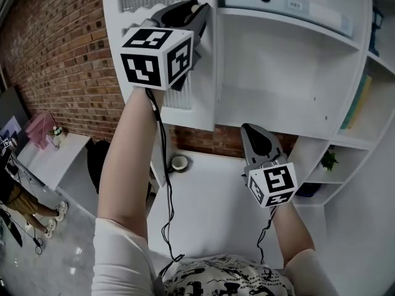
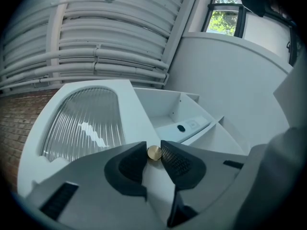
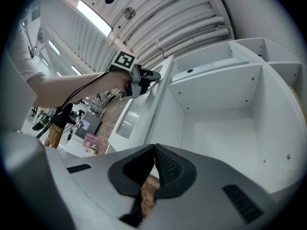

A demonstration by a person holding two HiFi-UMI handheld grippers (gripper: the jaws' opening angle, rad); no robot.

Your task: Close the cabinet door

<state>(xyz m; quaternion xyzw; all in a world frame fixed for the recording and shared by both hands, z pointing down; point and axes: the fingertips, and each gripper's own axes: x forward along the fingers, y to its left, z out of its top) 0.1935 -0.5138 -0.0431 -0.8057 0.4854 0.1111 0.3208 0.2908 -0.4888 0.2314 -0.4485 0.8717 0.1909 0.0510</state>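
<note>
The right gripper [image 3: 153, 150] is idling closed and empty. The left gripper [image 2: 153, 147] is clamping the small round brass knob [image 2: 154, 153] of the white ribbed-glass cabinet door [image 2: 86, 123], which is standing open at the white cabinet's [image 3: 225, 123] left edge. Next move: swing the door shut.

Two grippers: left gripper [image 1: 199, 10], right gripper [image 1: 248, 129]. One marker cube [image 1: 157, 57] per gripper. One cabinet door [image 2: 138, 110], one ribbed glass pane [image 2: 86, 121], one brass knob [image 2: 154, 152]. One binder [image 1: 284, 5], one potted plant [image 1: 329, 160], one bowl [image 1: 179, 163], one pink box [image 1: 42, 128].
</note>
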